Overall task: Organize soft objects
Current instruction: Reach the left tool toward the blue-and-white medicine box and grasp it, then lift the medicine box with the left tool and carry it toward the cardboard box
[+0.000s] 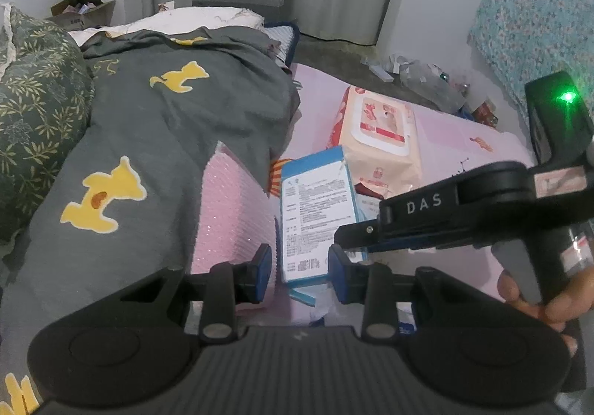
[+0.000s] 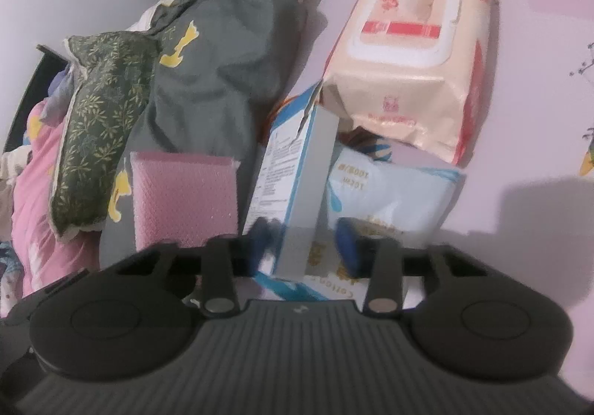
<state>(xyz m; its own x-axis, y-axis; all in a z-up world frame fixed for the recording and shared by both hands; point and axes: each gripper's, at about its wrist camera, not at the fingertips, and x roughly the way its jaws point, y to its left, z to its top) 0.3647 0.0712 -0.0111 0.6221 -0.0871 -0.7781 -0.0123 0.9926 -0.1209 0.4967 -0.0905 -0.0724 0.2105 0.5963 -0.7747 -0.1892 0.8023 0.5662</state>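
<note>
**Soft packs waiting in a heap on the bed**

The blue cotton-tissue pack [image 2: 389, 199] is lying under the right hand-held gripper [image 2: 306, 240], whose jaws are closing around the blue-and-white carton [image 2: 293, 173]. The left hand-held gripper [image 1: 299, 272] is nearly closed, holding nothing. The wet-wipes pack [image 1: 378, 133] is lying beyond. Sorting is barely beginning; everything remains piled.

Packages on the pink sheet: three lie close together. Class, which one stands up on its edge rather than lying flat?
The blue and white box stands on edge between the pink bubble mailer and the pale blue tissue pack; the peach wipes pack lies flat behind.
</note>
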